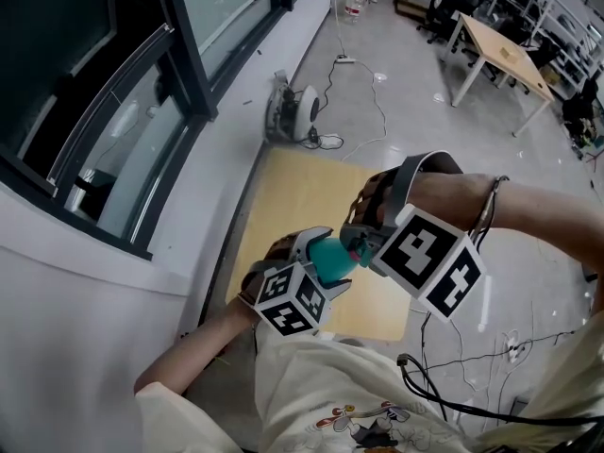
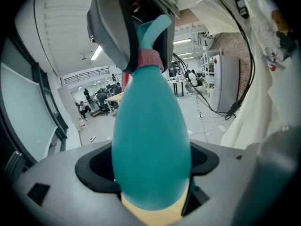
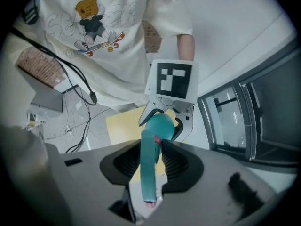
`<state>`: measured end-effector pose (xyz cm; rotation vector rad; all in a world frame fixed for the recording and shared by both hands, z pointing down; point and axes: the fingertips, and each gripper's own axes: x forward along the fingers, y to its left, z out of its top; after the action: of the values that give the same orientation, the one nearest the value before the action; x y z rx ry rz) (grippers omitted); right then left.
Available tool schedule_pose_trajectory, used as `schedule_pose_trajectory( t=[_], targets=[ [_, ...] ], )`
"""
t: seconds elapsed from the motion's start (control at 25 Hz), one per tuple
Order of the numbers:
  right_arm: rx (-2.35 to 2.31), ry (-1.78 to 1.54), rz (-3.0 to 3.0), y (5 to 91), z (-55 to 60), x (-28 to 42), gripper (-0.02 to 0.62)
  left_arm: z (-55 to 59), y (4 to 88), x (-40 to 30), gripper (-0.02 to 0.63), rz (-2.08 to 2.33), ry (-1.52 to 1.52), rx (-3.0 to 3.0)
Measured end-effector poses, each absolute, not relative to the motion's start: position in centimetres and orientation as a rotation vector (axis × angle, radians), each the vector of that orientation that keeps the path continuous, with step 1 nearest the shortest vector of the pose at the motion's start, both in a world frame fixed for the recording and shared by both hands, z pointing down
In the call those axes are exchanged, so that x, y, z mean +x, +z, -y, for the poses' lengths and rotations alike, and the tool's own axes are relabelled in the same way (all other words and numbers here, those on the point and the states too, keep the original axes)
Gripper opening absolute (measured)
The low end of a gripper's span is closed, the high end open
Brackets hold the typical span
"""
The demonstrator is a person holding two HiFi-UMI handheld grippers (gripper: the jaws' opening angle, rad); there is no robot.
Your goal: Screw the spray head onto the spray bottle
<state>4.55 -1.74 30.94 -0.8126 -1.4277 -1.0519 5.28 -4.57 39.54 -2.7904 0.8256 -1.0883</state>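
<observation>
Though obscured overhead, spray head [image 3: 148, 171] seemingly fills right gripper [image 3: 153, 165].

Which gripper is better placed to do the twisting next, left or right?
Right. The right gripper is shut on the spray head, which sits at the neck of the teal spray bottle. The left gripper clamps the bottle's body, so it likely serves to hold it steady.

The left gripper [image 2: 151, 175] presses its jaws against both sides of a teal bottle [image 2: 150, 140], which fills the middle and tapers away to a pink collar [image 2: 149, 60]. Beyond the collar, the teal spray head [image 2: 154, 28] sits between the grey jaws of the right gripper [image 2: 143, 41]. A white shirt [image 2: 263, 93] with black cables [image 2: 237, 55] hangs at the right.
</observation>
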Motion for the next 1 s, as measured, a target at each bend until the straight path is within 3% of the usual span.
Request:
schedule_pose_trajectory(
  t=[0.2,0.44,0.72,0.92,1.0],
  targets=[
    [-0.574,-0.804,1.553,31.1,3.6,3.9,0.130,6.6,39.3,3.4,0.417,-1.165,-1.168,-2.606],
    [-0.271,-0.254,1.797,32.0,5.1,2.8,0.130,8.8,39.2,0.4,0.417,-1.532,-1.186,-2.238],
    [0.097,0.772,1.972,32.0,5.7,1.5,0.130,9.5,38.3,-2.3,0.417,-1.764,-1.105,-1.853],
    [0.172,0.853,1.992,32.2,6.0,0.8,0.141,9.5,38.7,-2.6,0.417,-1.817,-1.012,-1.902],
    [0.184,0.823,2.017,32.0,6.7,0.6,0.210,9.6,38.9,-2.5,0.417,-1.830,-0.984,-1.935]
  ],
)
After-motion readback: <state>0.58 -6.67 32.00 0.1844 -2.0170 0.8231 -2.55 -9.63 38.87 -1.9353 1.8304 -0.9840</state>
